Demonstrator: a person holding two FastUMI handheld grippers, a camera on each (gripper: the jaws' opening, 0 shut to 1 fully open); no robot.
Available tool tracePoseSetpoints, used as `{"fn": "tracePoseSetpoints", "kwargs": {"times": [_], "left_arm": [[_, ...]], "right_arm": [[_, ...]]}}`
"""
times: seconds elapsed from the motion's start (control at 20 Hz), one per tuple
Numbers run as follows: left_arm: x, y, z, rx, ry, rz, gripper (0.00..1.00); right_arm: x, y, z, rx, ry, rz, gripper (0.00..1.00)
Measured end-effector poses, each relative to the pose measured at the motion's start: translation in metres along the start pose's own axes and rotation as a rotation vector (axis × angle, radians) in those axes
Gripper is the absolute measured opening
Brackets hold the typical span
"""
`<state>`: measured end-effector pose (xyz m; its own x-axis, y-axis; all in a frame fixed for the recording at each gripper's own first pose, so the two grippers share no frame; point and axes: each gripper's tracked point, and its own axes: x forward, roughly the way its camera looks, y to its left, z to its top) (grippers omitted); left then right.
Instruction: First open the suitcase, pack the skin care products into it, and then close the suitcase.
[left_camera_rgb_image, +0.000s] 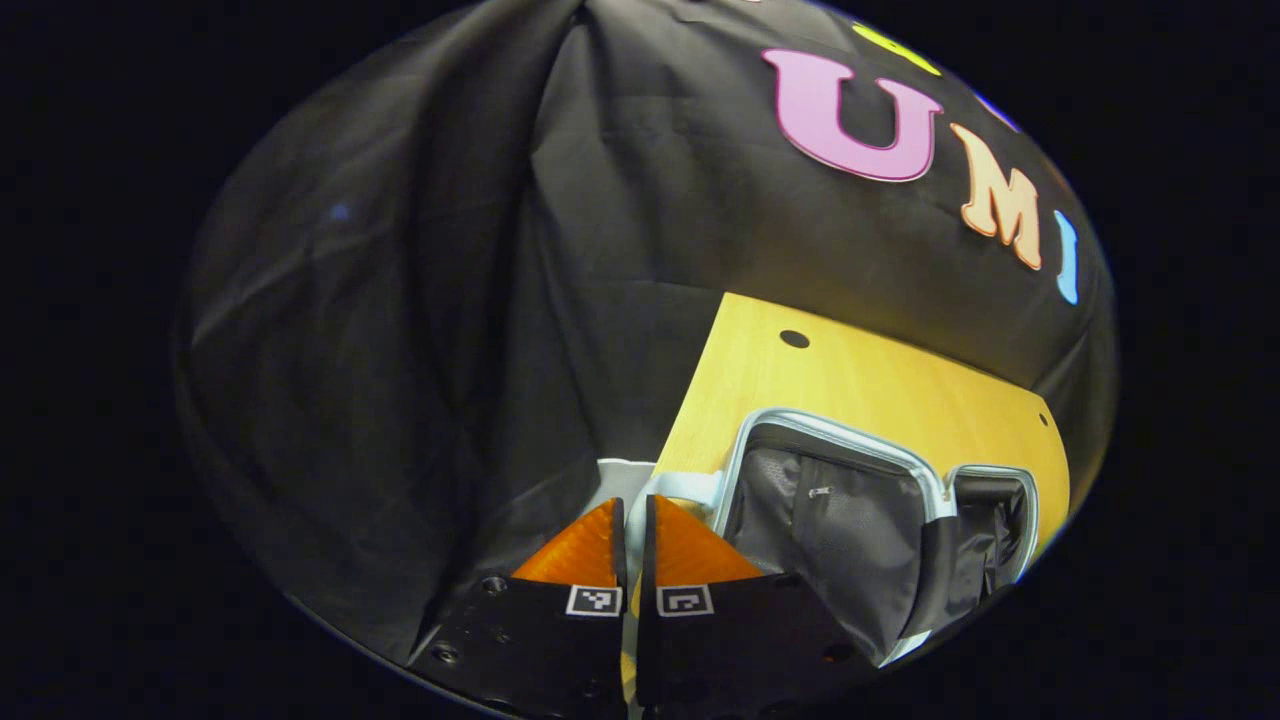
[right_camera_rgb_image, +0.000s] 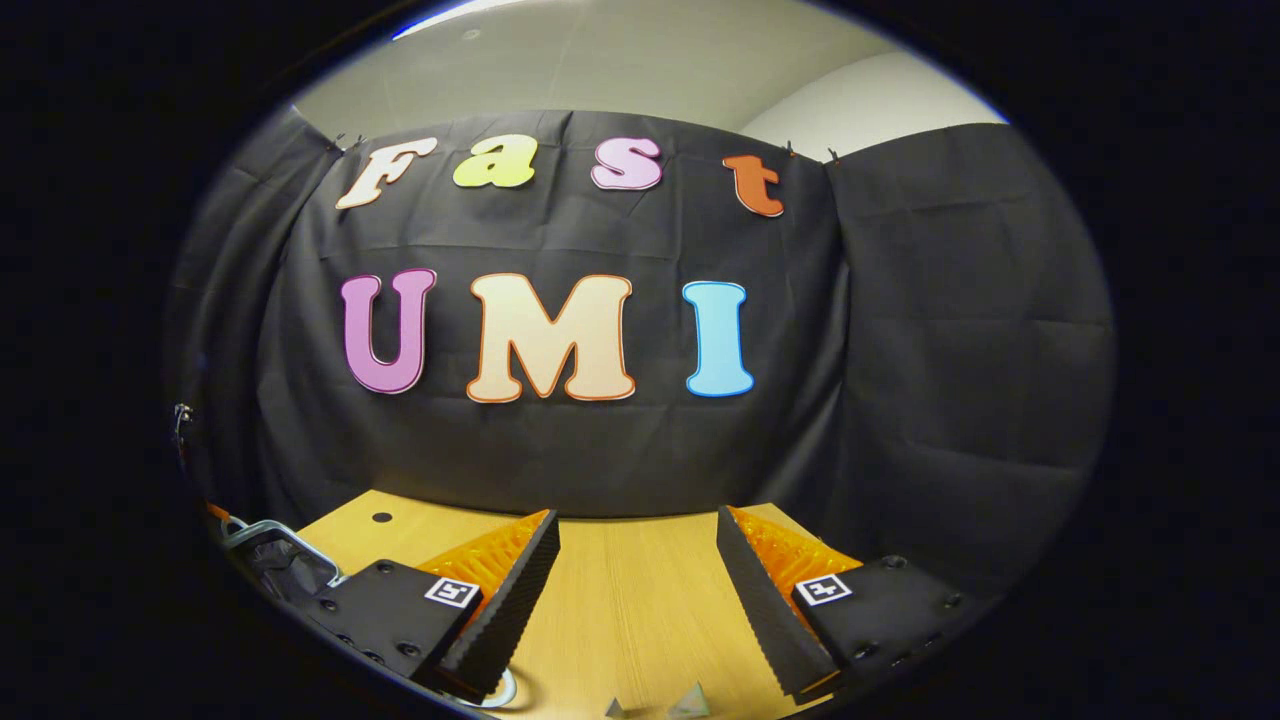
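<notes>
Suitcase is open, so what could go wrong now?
1. The suitcase lies close to the table edge, so a hard push might slide it off.
2. The left gripper, jaws nearly closed, sits right by the suitcase's pale rim and might snag the mesh lining.
3. The right gripper hangs open and holds nothing, so packing may be slow.

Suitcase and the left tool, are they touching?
Cannot tell. In the left gripper view the left tool, nearly closed, overlaps the pale corner of the suitcase, hiding any contact or gap.
</notes>
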<state>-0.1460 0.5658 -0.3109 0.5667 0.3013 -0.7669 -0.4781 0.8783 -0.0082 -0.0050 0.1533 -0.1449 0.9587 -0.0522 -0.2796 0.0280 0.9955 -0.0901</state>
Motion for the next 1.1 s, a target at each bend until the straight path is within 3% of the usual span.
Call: {"fn": "tracePoseSetpoints", "kwargs": {"times": [0.1, 0.25, 0.45, 0.55, 0.8, 1.1], "left_arm": [[0.006, 0.008, -0.010, -0.037, 0.010, 0.032, 0.00], [0.003, 0.009, 0.003, -0.027, -0.083, 0.091, 0.15], [-0.029, 0.002, 0.044, 0.000, -0.260, 0.153, 1.00], [-0.054, -0.014, 0.063, 0.021, -0.356, 0.188, 0.93], [-0.132, -0.086, 0.099, 0.052, -0.554, 0.190, 0.94], [-0.206, -0.211, 0.122, 0.084, -0.686, 0.023, 0.95]], "right_arm": [[-0.003, 0.000, -0.004, 0.003, 0.020, 0.007, 0.98], [-0.009, -0.007, 0.001, -0.010, 0.010, 0.002, 0.98], [-0.014, -0.012, 0.008, -0.021, -0.031, 0.019, 0.98], [-0.014, -0.013, 0.010, -0.018, -0.051, 0.040, 0.99], [-0.010, -0.016, 0.011, 0.015, -0.068, 0.114, 1.00], [-0.007, -0.027, 0.023, 0.062, -0.104, 0.195, 0.99]]}}
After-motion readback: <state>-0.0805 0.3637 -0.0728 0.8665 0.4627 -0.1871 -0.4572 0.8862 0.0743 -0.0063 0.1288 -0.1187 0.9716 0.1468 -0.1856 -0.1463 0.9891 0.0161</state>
